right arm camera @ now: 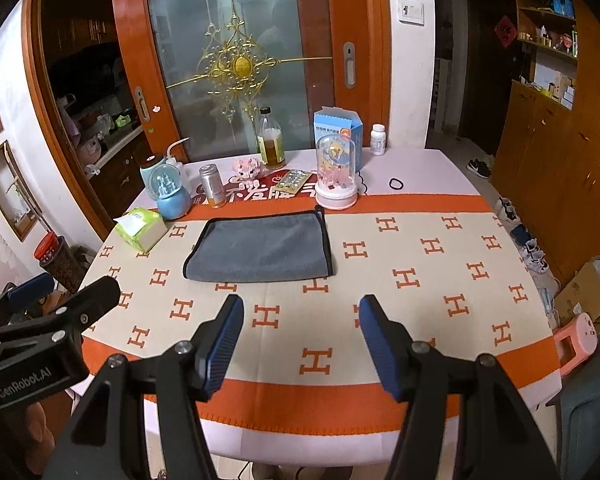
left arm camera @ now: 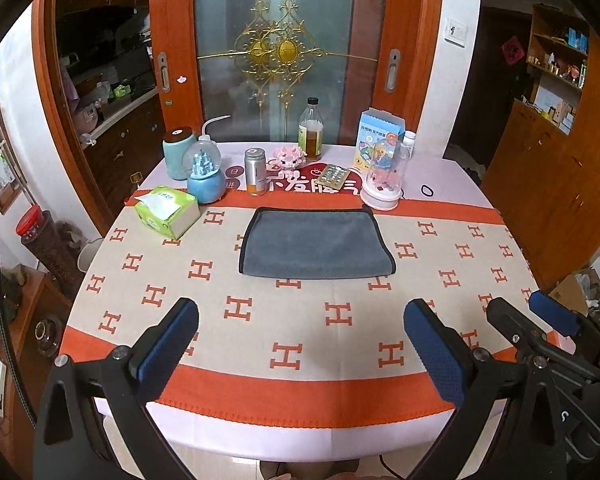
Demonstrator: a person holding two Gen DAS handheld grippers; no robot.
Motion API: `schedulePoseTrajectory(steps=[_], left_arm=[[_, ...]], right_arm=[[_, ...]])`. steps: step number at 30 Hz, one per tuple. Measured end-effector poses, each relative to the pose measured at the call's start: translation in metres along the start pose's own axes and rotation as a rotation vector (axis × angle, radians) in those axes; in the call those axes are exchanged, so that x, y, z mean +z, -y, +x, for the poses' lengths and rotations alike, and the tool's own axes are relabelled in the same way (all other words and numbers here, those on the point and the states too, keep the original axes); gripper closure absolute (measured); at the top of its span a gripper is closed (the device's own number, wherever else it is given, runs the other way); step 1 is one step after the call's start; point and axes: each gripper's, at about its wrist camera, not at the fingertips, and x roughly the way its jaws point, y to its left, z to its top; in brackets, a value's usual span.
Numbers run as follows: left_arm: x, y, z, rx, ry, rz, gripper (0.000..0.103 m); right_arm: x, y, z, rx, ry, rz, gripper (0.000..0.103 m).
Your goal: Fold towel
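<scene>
A grey towel with a black edge lies flat and folded on the patterned tablecloth, past the middle of the table; it also shows in the right wrist view. My left gripper is open and empty, held above the near part of the table, short of the towel. My right gripper is open and empty, also short of the towel and a little to its right. The right gripper shows at the right edge of the left wrist view; the left gripper shows at the left edge of the right wrist view.
Behind the towel stand a tissue pack, a snow globe, a metal can, a glass bottle, a blister pack, a domed figurine and a blue carton. A black hair tie lies at the far right.
</scene>
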Motion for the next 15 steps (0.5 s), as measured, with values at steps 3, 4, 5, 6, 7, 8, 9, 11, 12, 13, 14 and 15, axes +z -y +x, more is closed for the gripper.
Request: schedulePoseTrajectory(steps=[3, 4, 5, 6, 7, 8, 9, 11, 12, 13, 14, 15], left_arm=[[-0.0018, 0.0013, 0.0001, 0.002, -0.005, 0.005, 0.001], [-0.0023, 0.001, -0.0002, 0.001, -0.006, 0.006, 0.001], [-0.0032, 0.0015, 0.0001, 0.002, -0.009, 0.007, 0.001], [-0.0034, 0.0016, 0.0002, 0.003, -0.01, 0.007, 0.001], [-0.0036, 0.0015, 0.0004, 0.003, -0.011, 0.006, 0.001], [-0.0036, 0.0012, 0.0006, 0.003, -0.013, 0.006, 0.001], [-0.0035, 0.0007, 0.0011, 0.003, -0.015, 0.006, 0.001], [-0.0031, 0.0, 0.002, 0.005, -0.018, 0.006, 0.001], [-0.0028, -0.0003, 0.0024, 0.005, -0.019, 0.005, 0.001], [-0.0031, -0.0003, 0.0026, 0.005, -0.018, 0.006, 0.001], [-0.0031, -0.0003, 0.0027, 0.007, -0.018, 0.008, 0.001], [-0.0031, -0.0004, 0.003, 0.008, -0.018, 0.009, 0.001]], right_arm=[[-0.0018, 0.0002, 0.0014, 0.0, -0.01, 0.005, 0.043], [-0.0024, 0.0004, 0.0014, 0.001, -0.013, 0.008, 0.043], [-0.0027, 0.0003, 0.0014, 0.0, -0.013, 0.009, 0.043], [-0.0025, 0.0006, 0.0014, -0.001, -0.013, 0.01, 0.043], [-0.0025, 0.0008, 0.0015, -0.001, -0.013, 0.009, 0.043], [-0.0026, 0.001, 0.0015, 0.0, -0.013, 0.009, 0.043], [-0.0026, 0.0011, 0.0015, 0.0, -0.013, 0.009, 0.043], [-0.0027, 0.001, 0.0015, 0.0, -0.013, 0.008, 0.043], [-0.0027, 0.001, 0.0014, 0.0, -0.012, 0.008, 0.043], [-0.0026, 0.0009, 0.0013, 0.0, -0.011, 0.009, 0.043], [-0.0028, 0.0008, 0.0013, -0.001, -0.01, 0.008, 0.043], [-0.0021, 0.0007, 0.0019, -0.001, -0.009, 0.007, 0.043]])
